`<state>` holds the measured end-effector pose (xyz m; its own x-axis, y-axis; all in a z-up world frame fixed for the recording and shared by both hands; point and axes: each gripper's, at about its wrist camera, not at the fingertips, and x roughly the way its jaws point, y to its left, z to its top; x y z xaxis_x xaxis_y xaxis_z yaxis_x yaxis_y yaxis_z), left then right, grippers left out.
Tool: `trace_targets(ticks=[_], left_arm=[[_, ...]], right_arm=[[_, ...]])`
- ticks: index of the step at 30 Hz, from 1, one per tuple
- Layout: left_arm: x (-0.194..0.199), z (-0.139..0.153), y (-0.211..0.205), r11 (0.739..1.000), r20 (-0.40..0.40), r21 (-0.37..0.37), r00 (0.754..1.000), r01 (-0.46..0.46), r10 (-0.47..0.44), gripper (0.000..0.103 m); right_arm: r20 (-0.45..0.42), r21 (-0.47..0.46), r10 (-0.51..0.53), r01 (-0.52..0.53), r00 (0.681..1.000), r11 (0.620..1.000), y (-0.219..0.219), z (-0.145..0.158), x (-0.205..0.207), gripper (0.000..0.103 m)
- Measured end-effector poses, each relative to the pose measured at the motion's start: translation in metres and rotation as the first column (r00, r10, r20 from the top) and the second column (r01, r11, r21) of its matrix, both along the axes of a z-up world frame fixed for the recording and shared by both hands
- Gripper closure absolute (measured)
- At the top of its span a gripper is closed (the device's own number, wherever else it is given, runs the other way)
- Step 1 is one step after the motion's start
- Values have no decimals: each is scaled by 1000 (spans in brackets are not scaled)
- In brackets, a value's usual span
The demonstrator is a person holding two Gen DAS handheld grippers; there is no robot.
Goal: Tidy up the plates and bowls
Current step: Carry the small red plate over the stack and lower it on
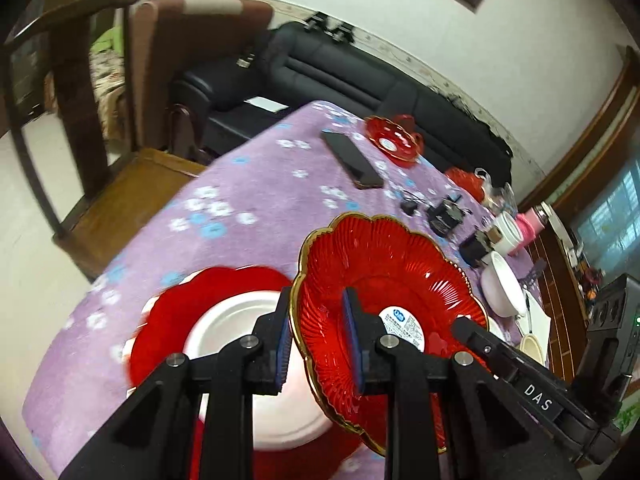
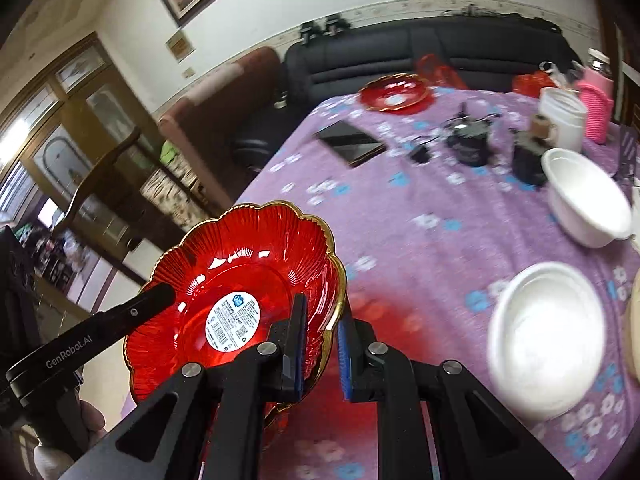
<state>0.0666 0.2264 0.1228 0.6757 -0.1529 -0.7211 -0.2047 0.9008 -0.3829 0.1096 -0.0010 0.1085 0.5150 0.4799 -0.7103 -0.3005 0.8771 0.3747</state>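
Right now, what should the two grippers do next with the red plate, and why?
Probably lower the plate onto the stack to its left. The left gripper and right gripper both pinch its rim, it hangs tilted above the table, and that stack looks nearest.

red scalloped glass plate (image 1: 384,304), gold rim, white label at centre, tilted, rim between both grippers' fingers | red-rimmed white plate (image 1: 224,320) flat below-left of left gripper | two white bowls (image 2: 548,340) upright, right of right gripper

Purple flowered table (image 2: 420,240) (phone (image 2: 350,142), white bowls (image 2: 546,340), red dish (image 2: 394,94))
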Motion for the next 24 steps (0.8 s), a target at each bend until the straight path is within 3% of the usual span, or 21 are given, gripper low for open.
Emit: trace_targets(ticks=[8, 16, 21, 24], left_arm=[[-30, -28, 35, 998, -24, -15, 997, -67, 66, 80], [-30, -61, 45, 997, -83, -39, 994, -70, 66, 80], [-32, -67, 42, 997, -72, -14, 995, -74, 73, 80], [-31, -69, 39, 996, -60, 18, 995, -84, 85, 80]], right_arm=[[-52, -12, 67, -67, 996, 998, 43, -32, -17, 88], [-101, -30, 65, -68, 993, 997, 51, -59, -18, 88], [-100, -35, 63, -66, 993, 997, 53, -65, -18, 87], [-58, -65, 60, -63, 997, 996, 58, -64, -21, 86]])
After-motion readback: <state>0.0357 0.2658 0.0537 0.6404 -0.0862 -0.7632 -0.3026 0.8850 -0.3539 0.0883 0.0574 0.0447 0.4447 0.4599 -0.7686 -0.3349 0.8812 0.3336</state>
